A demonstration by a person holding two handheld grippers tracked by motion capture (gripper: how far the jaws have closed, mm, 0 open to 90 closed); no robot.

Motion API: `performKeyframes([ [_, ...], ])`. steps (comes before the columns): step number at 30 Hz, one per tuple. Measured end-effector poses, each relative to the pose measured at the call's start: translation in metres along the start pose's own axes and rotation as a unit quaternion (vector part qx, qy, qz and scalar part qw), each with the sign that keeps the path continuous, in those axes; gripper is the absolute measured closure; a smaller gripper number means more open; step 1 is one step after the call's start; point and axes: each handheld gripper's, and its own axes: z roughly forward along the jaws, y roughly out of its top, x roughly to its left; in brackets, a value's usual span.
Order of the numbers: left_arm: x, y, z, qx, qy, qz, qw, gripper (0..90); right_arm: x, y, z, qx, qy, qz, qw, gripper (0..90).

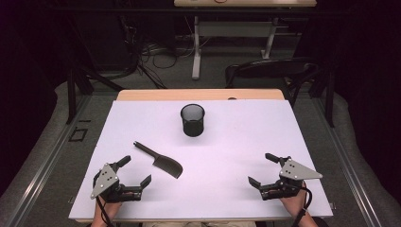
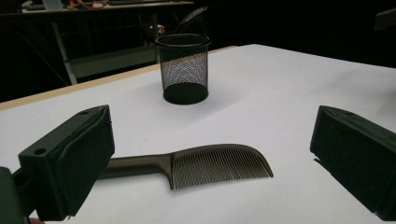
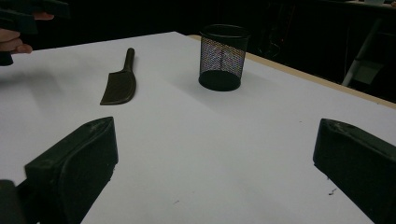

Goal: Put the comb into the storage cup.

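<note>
A dark brown plastic comb with a straight handle (image 1: 159, 160) lies flat on the white surface (image 1: 236, 142), left of centre and toward the near edge. Its long axis runs diagonally: the handle end points far-left, the toothed end near-right, with the teeth facing the near-left side. Beyond it, near the middle of the surface and well apart from the comb, stands a black wire-mesh cylindrical cup (image 1: 192, 120), upright with its mouth open.

The left claw (image 1: 136, 171) sits at the near-left corner, just beside the comb's toothed end and not touching it. Its jaws are spread wide and angled toward the far right, and the hand (image 1: 105, 210) grips it from the near edge. The right claw (image 1: 261, 169) sits near the near-right corner, well apart from both things, its jaws likewise spread wide with nothing between them and angled toward the far left.

The left gripper view shows the comb (image 2: 196, 165) close up, between the two black jaws and a little beyond them, its fine teeth plainly visible, and the mesh cup (image 2: 183, 69) farther off. The right gripper view shows the comb (image 3: 120, 82) and the cup (image 3: 222, 57) across the surface, plus fingers (image 3: 16, 44) of the left hand at the top-left edge.
</note>
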Motion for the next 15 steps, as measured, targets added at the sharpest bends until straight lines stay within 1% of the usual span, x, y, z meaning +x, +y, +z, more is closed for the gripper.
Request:
performKeyframes([
  [3, 0.0000, 0.0003, -0.0005, 0.001, 0.003, 0.003, 1.0000, 0.0, -0.0003, 0.0003, 0.0001, -0.001, -0.001, -0.004, 1.0000, 0.0],
  [6, 0.0003, 0.0009, 0.0003, 0.005, 0.005, 0.001, 1.0000, 0.0, 0.0000, 0.0001, 0.0003, 0.000, -0.001, -0.002, 1.0000, 0.0],
  [8, 0.0009, 0.0014, 0.0008, 0.009, 0.008, 0.004, 0.9999, 0.0, -0.0003, 0.0000, 0.0009, 0.001, 0.000, -0.001, 1.0000, 0.0],
  [15, 0.0049, 0.0033, 0.0020, 0.007, 0.015, 0.003, 0.9999, 0.2, -0.0014, 0.0005, 0.0046, 0.000, 0.003, -0.003, 1.0000, 0.0],
])
